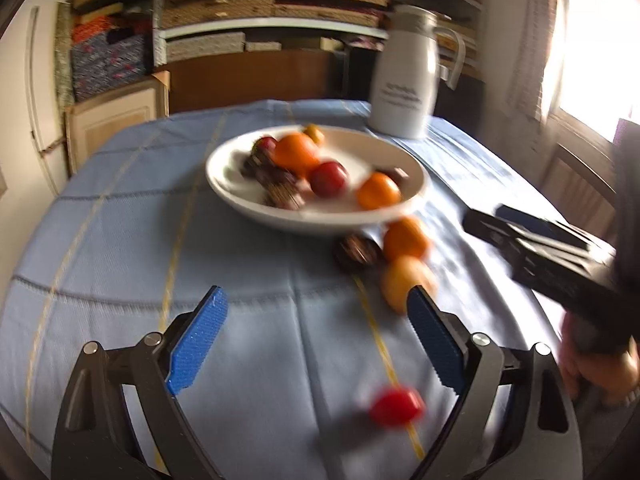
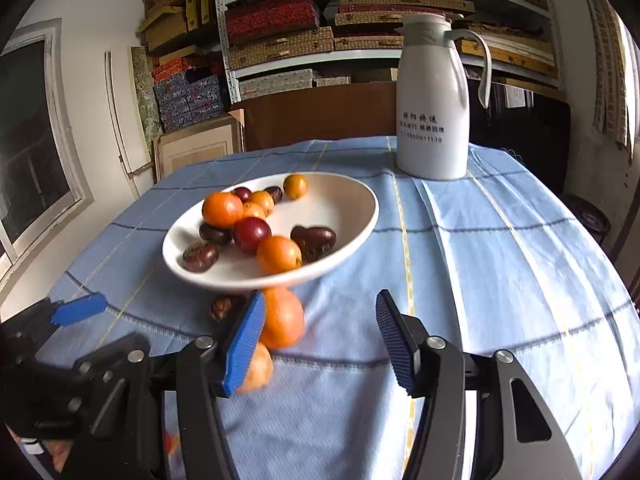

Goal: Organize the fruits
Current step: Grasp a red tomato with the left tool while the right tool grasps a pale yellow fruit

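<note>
Both grippers empty, loose fruit waiting by the bowl.
We have the left gripper (image 1: 316,336) wide open and the right gripper (image 2: 320,340) about half open, nothing held; next we straddle the orange (image 2: 282,316) beside the white bowl (image 2: 360,216), squeeze gently, then fetch the red fruit (image 1: 394,406).

Shelves (image 2: 360,20) of stacked boxes; bright window (image 1: 592,52) at right.

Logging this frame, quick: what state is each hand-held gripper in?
Left hand-held gripper: open, holding nothing.
Right hand-held gripper: open, holding nothing.
</note>
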Motion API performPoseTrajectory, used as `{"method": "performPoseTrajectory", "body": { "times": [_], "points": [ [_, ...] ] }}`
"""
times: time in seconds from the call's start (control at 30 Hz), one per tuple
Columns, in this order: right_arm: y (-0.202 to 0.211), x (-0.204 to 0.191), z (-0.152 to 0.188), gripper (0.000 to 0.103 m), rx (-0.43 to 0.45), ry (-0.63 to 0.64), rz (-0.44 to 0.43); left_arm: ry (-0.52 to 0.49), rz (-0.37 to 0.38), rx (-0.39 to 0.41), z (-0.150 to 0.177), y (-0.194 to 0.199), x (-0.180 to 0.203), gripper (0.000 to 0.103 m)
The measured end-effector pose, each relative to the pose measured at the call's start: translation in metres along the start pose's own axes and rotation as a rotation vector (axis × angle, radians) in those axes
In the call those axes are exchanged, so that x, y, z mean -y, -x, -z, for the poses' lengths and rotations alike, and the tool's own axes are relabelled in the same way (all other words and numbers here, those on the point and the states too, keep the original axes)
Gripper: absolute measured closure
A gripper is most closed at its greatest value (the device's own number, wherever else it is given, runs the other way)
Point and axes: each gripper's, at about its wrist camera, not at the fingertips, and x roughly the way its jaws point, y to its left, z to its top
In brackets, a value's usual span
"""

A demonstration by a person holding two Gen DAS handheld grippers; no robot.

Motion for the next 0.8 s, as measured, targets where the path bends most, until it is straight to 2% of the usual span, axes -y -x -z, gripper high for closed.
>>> {"method": "performPoseTrajectory", "body": {
  "times": [0.13,0.27,0.37,0.43,0.5,0.63,0.8],
  "points": [
    [0.0,0.011,0.002,0.042,-0.006,-0.057,-0.012,-0.074,0.003,-0.062,0.023,0.006,0.02,0.014],
    [-0.004,0.014,0.003,0.041,-0.024,-0.075,-0.016,-0.103,0.01,-0.081,0.031,0.011,0.032,0.015],
    [-0.006,0.014,0.003,0.04,-0.031,-0.077,-0.024,-0.141,0.019,-0.143,0.036,-0.001,0.043,0.036],
    [-0.008,0.013,0.003,0.04,-0.042,-0.077,-0.034,-0.144,0.038,-0.181,0.037,-0.008,0.045,0.054],
    [-0.01,0.011,0.004,0.04,-0.054,-0.07,-0.044,-0.14,0.055,-0.203,0.038,-0.012,0.045,0.062],
    [-0.014,0.0,0.007,0.04,-0.09,-0.027,-0.07,-0.121,0.073,-0.221,0.039,-0.015,0.042,0.071],
    [-0.023,-0.017,0.014,0.04,-0.155,0.039,-0.097,-0.078,0.086,-0.199,0.037,-0.01,0.033,0.071]
  ]
}}
